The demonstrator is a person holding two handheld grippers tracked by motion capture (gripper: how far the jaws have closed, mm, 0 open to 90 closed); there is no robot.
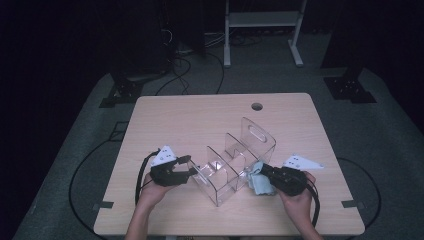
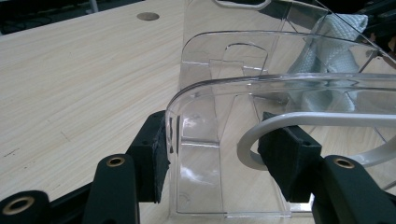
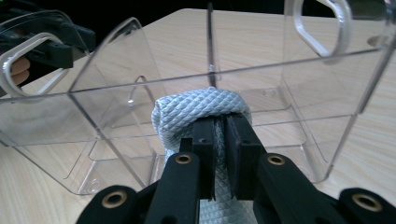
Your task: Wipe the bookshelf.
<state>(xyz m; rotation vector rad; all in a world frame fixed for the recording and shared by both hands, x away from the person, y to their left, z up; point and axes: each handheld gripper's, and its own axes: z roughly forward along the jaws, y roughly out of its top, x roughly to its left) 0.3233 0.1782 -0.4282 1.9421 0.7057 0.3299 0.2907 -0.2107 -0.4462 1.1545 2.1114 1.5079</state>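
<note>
A clear acrylic organizer (image 1: 235, 160) with several upright dividers stands on the wooden table (image 1: 200, 120). My left gripper (image 1: 192, 170) is shut on its near end wall (image 2: 219, 102): one pad presses the wall's outer edge and the other sits in the handle cut-out, as the left gripper view (image 2: 222, 149) shows. My right gripper (image 1: 262, 175) is shut on a folded pale blue-grey cloth (image 1: 260, 185). In the right gripper view (image 3: 221, 140) the cloth (image 3: 205, 105) bulges over the fingertips and lies against the organizer's long side wall (image 3: 289, 88). The cloth (image 2: 327, 60) also shows through the clear walls.
A round cable hole (image 1: 257, 106) sits near the table's far edge. Bare tabletop lies to the left of and beyond the organizer. Cables trail on the grey floor, and a white stand (image 1: 262, 30) is behind the table. The surroundings are dark.
</note>
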